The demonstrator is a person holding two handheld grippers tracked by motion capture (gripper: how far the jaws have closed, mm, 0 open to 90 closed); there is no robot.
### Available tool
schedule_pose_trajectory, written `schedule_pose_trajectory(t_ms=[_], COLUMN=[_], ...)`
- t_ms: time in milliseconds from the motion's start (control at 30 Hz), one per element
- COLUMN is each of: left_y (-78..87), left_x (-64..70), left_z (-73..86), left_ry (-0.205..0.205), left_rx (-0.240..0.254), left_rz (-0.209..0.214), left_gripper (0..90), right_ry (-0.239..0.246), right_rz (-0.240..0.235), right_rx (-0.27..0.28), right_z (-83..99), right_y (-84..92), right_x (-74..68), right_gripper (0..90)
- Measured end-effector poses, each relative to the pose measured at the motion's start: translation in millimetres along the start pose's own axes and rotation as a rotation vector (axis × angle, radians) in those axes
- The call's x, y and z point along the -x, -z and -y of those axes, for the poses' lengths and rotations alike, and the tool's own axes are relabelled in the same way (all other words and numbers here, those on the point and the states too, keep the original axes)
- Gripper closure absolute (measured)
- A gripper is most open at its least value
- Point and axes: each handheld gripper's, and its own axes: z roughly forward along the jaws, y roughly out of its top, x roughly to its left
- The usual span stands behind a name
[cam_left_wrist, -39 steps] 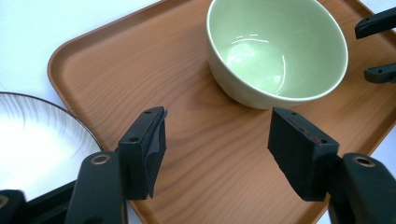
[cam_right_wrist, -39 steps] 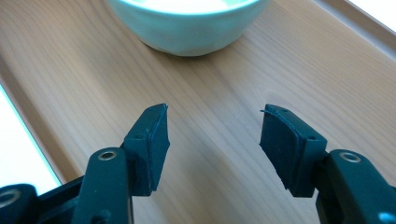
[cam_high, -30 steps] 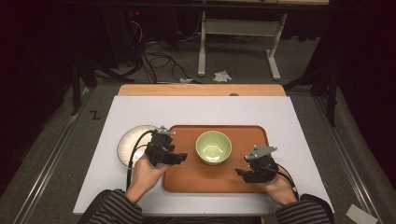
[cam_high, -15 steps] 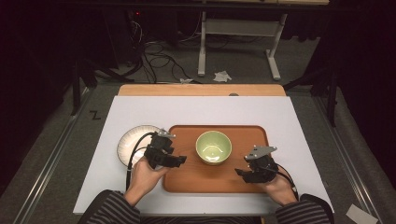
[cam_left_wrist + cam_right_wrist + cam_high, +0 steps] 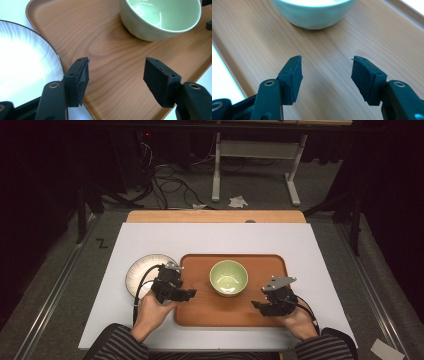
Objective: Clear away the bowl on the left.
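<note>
Left gripper view showed the left gripper (image 5: 116,75) spread wide, empty, above the wooden tray (image 5: 105,50). The right gripper (image 5: 325,72) likewise gaped empty near the green bowl (image 5: 312,12).

Bright table, dark surroundings

Overhead light glares off the glossy pale green ceramic bowl (image 5: 160,17) and washes out the white striped round plate (image 5: 22,67); the far floor lies dim, and near black jaws look slightly soft.

In the right gripper view the green bowl (image 5: 313,13) loses its rim and inside to the top edge, in the left gripper view the striped plate (image 5: 23,65) runs off the left edge, and the wooden tray (image 5: 112,60) is cropped there too.
</note>
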Motion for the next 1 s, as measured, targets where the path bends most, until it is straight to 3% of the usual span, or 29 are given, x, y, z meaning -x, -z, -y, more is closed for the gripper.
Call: schedule_pose_trajectory(t_ms=[267,567,1000], left_y=[-2.9,-17.7,-18.8], left_x=[2.5,3.0,3.8], left_z=[0.6,7.2,8.1], left_ry=[-0.018,-0.020,-0.017], left_rx=[0.008,-0.041,-0.021], left_rz=[-0.014,-0.019,-0.010], left_gripper=[37.2,37.8,37.8], right_ry=[0.002,0.006,0.011], right_rz=[0.001,-0.007,-0.006], right_rx=[-0.004,-0.007,-0.010], right_z=[0.1,0.0,0.2], right_y=[-0.3,-0.5,-1.2], right_x=[-0.1,-1.1,-1.5], right_gripper=[43.4,43.4,43.4])
